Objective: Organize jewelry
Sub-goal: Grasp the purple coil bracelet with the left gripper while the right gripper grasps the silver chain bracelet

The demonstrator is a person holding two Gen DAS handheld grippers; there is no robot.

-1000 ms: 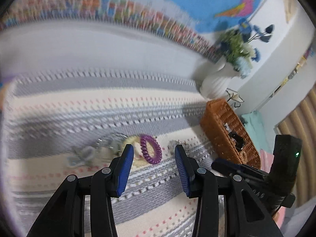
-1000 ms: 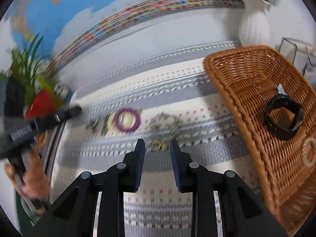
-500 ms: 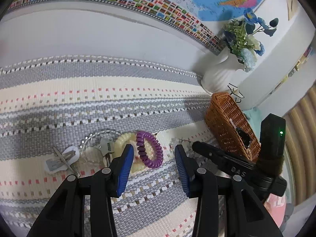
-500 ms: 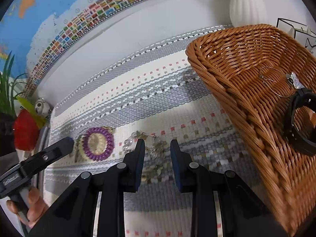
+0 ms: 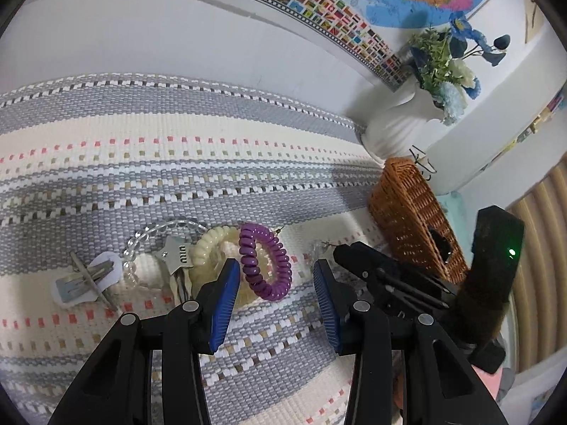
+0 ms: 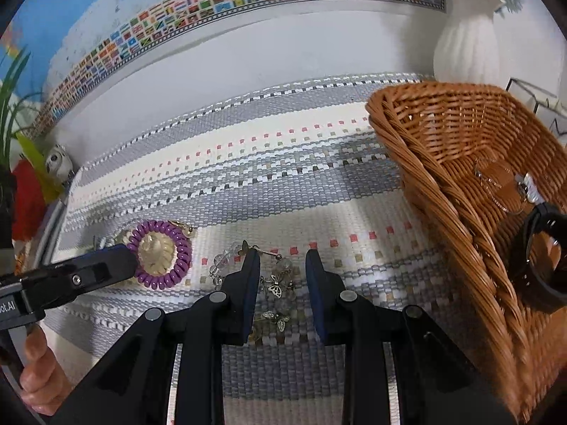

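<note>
My left gripper (image 5: 273,276) is open, low over the striped mat, with a purple coil hair tie (image 5: 264,262) between its fingertips. The tie leans on a cream coil tie (image 5: 212,244). A clear bead bracelet (image 5: 149,237), a star clip (image 5: 175,255) and hair clips on a card (image 5: 83,281) lie to the left. My right gripper (image 6: 281,265) is open, its jaws straddling a butterfly bead bracelet (image 6: 274,287) on the mat. The purple tie also shows in the right wrist view (image 6: 159,255). The wicker basket (image 6: 443,184) holds a black watch (image 6: 545,258) and a thin chain (image 6: 496,184).
A white vase (image 6: 467,39) with flowers stands behind the basket against the wall. A red and green plant (image 6: 24,184) and a small figurine (image 6: 56,163) stand at the mat's left end. The other gripper (image 5: 407,283) crosses the left wrist view.
Both grippers have moved forward and lower toward the mat. The right gripper now straddles the butterfly bracelet; the left now brackets the purple tie. Both stay open.
</note>
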